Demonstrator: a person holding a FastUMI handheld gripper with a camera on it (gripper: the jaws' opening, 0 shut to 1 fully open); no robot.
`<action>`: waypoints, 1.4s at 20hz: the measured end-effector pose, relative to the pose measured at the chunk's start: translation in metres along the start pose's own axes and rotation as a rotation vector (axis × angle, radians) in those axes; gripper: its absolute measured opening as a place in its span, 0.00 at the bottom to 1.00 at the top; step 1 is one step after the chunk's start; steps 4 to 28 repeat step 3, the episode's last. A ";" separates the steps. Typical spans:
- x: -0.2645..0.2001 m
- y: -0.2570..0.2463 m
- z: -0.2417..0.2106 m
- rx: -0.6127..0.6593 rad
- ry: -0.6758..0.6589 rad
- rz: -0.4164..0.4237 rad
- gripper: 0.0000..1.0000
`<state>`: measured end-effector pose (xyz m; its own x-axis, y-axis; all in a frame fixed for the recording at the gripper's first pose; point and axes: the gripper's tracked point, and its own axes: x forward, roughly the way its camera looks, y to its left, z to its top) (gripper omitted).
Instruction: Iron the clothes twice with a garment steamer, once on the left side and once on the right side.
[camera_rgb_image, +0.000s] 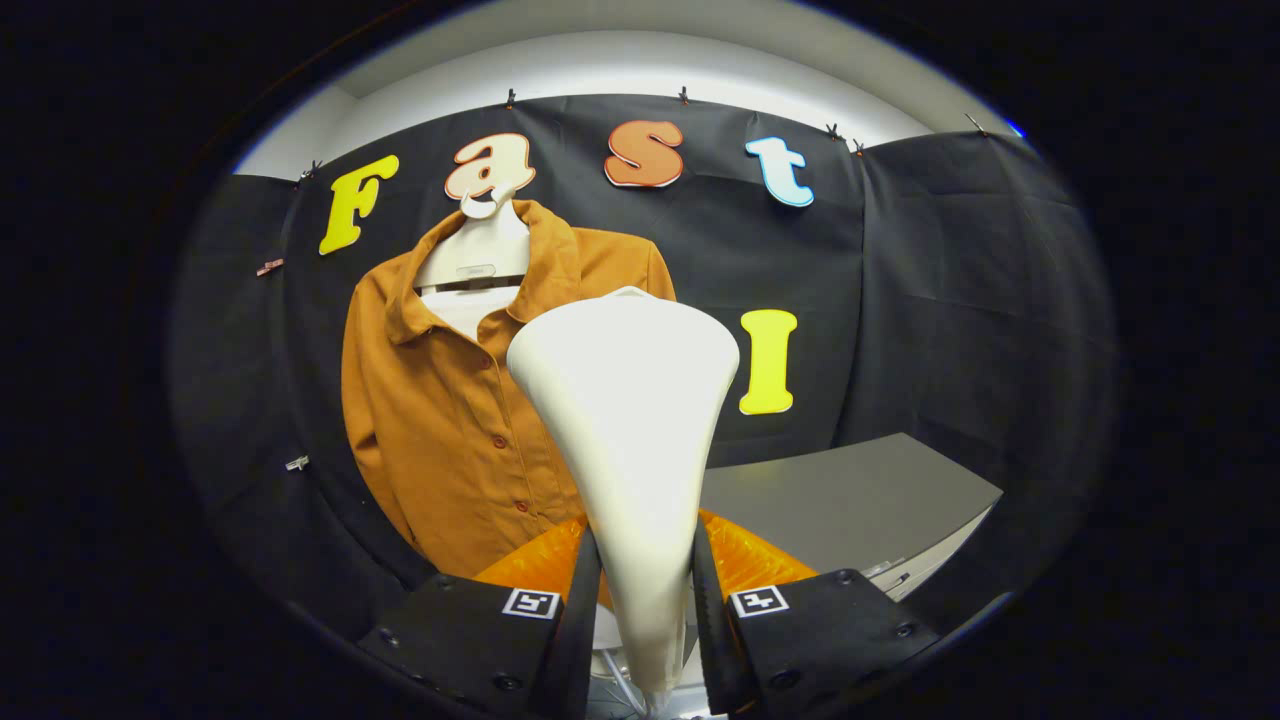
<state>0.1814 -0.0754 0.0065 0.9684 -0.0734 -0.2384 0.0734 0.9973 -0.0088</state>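
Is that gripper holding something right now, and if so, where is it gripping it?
Yes. The gripper is shut on the white garment steamer, both fingers pressing its narrow handle, below the wide head that rises in front of the orange shirt.

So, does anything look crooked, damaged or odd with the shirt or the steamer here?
Nothing stands out. The shirt hangs straight on its hanger, buttoned, and the gripper is shut on the steamer, held upright just before the shirt.
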 end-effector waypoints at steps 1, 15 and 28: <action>-0.001 -0.001 0.004 -0.003 -0.013 0.006 0.47; -0.003 -0.003 0.010 -0.006 -0.036 0.013 0.47; -0.003 -0.003 0.010 -0.006 -0.036 0.013 0.47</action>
